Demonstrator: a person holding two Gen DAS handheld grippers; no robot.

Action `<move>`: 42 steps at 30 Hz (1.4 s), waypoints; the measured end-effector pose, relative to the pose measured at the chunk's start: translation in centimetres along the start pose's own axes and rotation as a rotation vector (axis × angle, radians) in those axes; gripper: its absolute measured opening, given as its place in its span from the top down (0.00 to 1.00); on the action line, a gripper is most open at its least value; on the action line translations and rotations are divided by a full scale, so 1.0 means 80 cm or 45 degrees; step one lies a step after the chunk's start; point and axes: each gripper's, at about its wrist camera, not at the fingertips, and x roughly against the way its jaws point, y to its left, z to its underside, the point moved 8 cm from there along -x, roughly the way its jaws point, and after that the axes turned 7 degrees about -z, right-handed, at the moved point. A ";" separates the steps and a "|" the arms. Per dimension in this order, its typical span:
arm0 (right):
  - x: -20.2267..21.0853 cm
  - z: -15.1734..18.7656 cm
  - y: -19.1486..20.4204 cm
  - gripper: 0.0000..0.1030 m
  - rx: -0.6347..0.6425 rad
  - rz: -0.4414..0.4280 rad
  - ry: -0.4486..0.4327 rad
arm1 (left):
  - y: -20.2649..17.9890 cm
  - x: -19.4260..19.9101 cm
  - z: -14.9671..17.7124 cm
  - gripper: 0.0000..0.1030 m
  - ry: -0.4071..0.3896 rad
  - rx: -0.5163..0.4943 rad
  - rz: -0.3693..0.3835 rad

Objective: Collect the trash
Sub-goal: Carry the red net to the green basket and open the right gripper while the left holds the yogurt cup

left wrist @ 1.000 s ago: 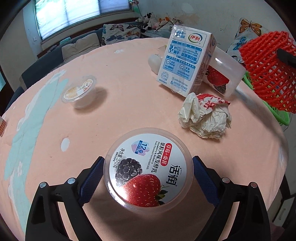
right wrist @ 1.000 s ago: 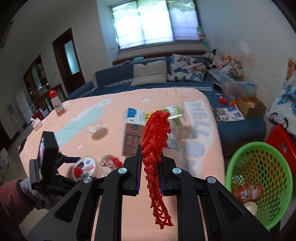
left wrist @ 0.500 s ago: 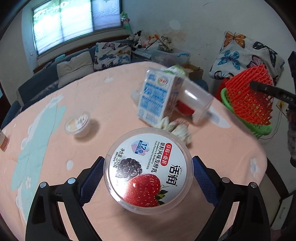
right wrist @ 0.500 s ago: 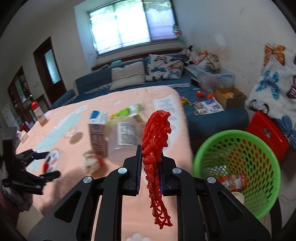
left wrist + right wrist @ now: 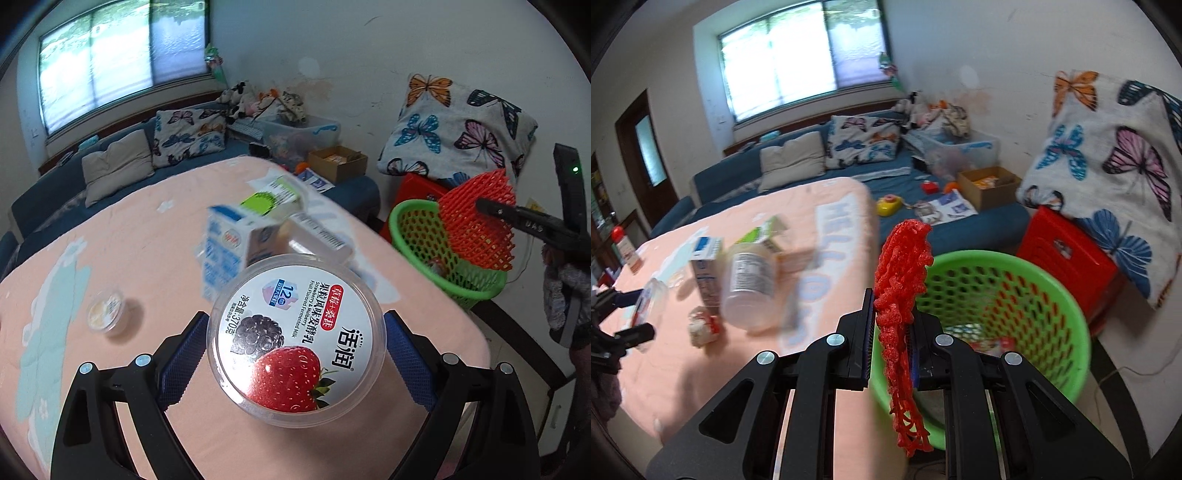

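Note:
A round yogurt tub (image 5: 295, 339) with a strawberry lid hangs above the pink table (image 5: 147, 229), and my left gripper (image 5: 295, 321) is shut on its sides. The right gripper (image 5: 892, 306) is shut on a red foam net (image 5: 905, 258), which hangs beside the near rim of the green mesh basket (image 5: 1052, 295). In the left wrist view the net (image 5: 476, 221) sits in front of the basket (image 5: 406, 214), off the table's right edge. Some wrappers lie in the basket's bottom.
On the table stand a blue-white milk carton (image 5: 225, 251), a green-labelled carton (image 5: 273, 199), a clear jar on its side (image 5: 750, 288), a crumpled paper wad (image 5: 701, 325) and a small sealed cup (image 5: 105, 314). A red stool (image 5: 1071, 254) stands behind the basket.
The left gripper has lifted the yogurt tub off the table and turned toward the basket. The right gripper has carried the red net from over the table to the basket's rim.

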 end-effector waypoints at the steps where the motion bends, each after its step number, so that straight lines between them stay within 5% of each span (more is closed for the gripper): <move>1: 0.000 0.001 -0.008 0.85 -0.009 0.012 0.004 | -0.007 -0.002 -0.005 0.13 -0.005 -0.008 0.010; 14: -0.017 0.019 -0.098 0.82 -0.105 0.115 0.063 | -0.113 -0.042 -0.078 0.13 -0.026 -0.110 0.140; 19: -0.019 0.022 -0.116 0.61 -0.141 0.125 0.061 | -0.151 -0.065 -0.097 0.13 -0.012 -0.138 0.179; 42: 0.039 0.054 -0.140 0.49 -0.218 0.142 0.010 | -0.282 -0.155 -0.120 0.12 0.088 -0.186 0.296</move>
